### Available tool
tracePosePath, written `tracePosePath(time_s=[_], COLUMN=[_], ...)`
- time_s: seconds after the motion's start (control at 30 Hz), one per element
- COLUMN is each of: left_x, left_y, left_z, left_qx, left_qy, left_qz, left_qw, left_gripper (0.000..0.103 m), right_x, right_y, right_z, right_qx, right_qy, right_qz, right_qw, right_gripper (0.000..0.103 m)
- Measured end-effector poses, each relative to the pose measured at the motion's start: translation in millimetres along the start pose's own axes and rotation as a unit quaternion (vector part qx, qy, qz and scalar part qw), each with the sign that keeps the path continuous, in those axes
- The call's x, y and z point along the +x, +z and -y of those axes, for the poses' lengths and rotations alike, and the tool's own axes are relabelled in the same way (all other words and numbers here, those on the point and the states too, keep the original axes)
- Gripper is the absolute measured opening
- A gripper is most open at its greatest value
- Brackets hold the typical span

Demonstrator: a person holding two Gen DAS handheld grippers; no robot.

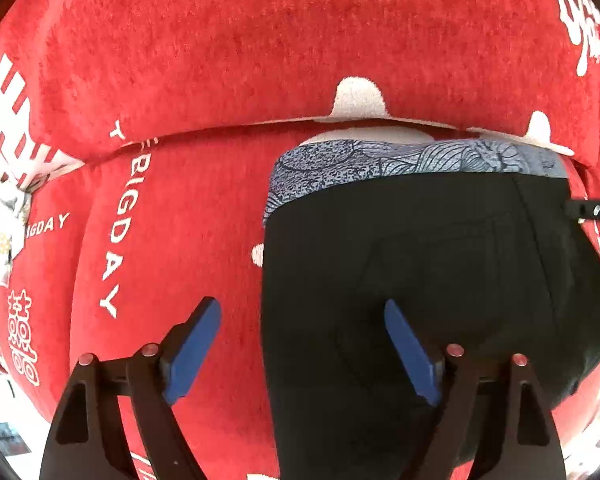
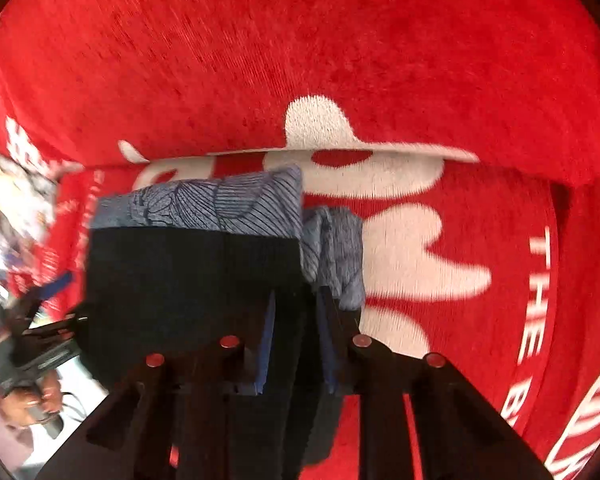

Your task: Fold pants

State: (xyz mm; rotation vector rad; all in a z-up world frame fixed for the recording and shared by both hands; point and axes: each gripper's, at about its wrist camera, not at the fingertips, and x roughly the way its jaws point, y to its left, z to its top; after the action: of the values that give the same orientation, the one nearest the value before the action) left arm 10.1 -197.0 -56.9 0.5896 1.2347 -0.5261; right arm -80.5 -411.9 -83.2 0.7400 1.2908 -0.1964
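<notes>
Black pants (image 1: 420, 280) with a grey-blue patterned waistband (image 1: 400, 164) lie on a red cloth with white print (image 1: 180, 80). My left gripper (image 1: 302, 316) is open, with its blue pads astride the pants' left edge, holding nothing. In the right wrist view my right gripper (image 2: 296, 308) is shut on the pants (image 2: 188, 276) at their right edge, just below the waistband (image 2: 220, 204), with fabric bunched between the pads. The right gripper's tip also shows at the pants' right edge in the left wrist view (image 1: 592, 210).
The red cloth (image 2: 340, 40) forms a raised fold behind the pants. A patterned white item (image 1: 4, 208) lies at the far left. The person's hand on the left gripper (image 2: 32, 400) shows at the lower left of the right wrist view.
</notes>
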Motion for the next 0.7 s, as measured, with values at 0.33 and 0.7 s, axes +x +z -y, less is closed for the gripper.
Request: tracePosePath(time_s=[0.33,0.7], left_x=[-15,-9], left_y=[-5,-22], left_z=[-15,1], left_qx=[-0.019,-0.001], left_qy=[-0.01,0.022], left_qz=[-0.012,0.001], left_qw=[0.9997,0.9998], left_gripper=[0.085,0.09], right_x=[-35,-10], right_y=[-90,-109], right_z=[38,33], right_qx=[0.145,0.141], right_qy=[0.129,0.112], right_qz=[-0.06,-0.06], right_qw=[0.979,0.982], right_gripper=[0.066,0.024])
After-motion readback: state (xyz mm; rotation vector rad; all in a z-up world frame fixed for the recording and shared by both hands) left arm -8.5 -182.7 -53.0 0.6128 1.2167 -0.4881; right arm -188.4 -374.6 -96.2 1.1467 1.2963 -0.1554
